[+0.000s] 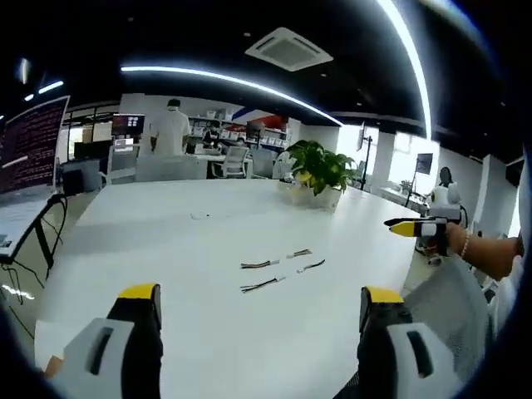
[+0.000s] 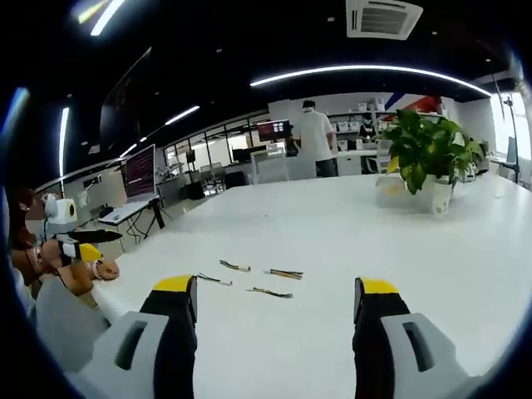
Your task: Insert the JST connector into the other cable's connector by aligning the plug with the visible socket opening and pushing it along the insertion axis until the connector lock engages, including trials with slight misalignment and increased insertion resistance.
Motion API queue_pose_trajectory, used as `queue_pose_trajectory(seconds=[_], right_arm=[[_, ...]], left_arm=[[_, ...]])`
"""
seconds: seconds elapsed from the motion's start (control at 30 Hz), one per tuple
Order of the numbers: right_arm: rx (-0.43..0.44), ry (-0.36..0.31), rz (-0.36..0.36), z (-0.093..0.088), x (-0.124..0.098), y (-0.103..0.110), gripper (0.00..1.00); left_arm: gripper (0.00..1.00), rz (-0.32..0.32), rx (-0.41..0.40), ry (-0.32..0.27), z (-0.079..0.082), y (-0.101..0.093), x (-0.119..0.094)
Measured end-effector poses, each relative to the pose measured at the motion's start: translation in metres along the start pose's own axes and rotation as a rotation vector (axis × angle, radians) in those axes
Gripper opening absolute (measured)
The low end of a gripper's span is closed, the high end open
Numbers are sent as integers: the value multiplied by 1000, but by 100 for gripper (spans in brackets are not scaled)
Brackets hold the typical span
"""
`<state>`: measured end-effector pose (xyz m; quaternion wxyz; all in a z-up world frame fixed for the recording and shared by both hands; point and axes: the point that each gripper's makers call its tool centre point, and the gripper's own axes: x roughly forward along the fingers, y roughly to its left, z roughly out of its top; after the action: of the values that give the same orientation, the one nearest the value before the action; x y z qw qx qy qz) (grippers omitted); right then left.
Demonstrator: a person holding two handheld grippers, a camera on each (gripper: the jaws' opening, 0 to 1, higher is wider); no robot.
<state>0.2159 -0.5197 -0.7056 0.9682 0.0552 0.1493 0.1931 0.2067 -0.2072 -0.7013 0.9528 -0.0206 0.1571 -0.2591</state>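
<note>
In the left gripper view, the left gripper [image 1: 262, 303] hangs over the white table [image 1: 166, 249] with its jaws wide apart, holding nothing. The short cables [image 1: 281, 268] lie loose on the tabletop ahead of it, near a potted plant [image 1: 320, 173]. The right gripper [image 1: 416, 226] enters from the right edge.

In the right gripper view, the right gripper [image 2: 276, 299] gapes equally wide, empty, the cables [image 2: 253, 279] just beyond its tips. The left gripper [image 2: 83, 245] shows at the left.
</note>
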Motion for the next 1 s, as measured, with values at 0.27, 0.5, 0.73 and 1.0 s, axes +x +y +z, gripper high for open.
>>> queue_pose_trajectory(seconds=[0.27,0.5,0.73,1.0], right_arm=[[-14,13,24,7,17,-8,74],[-35,1,28,18,33,-18,72],[-63,18,52,20,46,-22,71],[-100,58,83,15,66,-26,70]], left_arm=[[99,-37,19,5,16,7,25],[99,-78,51,-13,33,9,45],[99,-101,50,-14,38,17,61],[99,-119,34,-21,42,26,86]])
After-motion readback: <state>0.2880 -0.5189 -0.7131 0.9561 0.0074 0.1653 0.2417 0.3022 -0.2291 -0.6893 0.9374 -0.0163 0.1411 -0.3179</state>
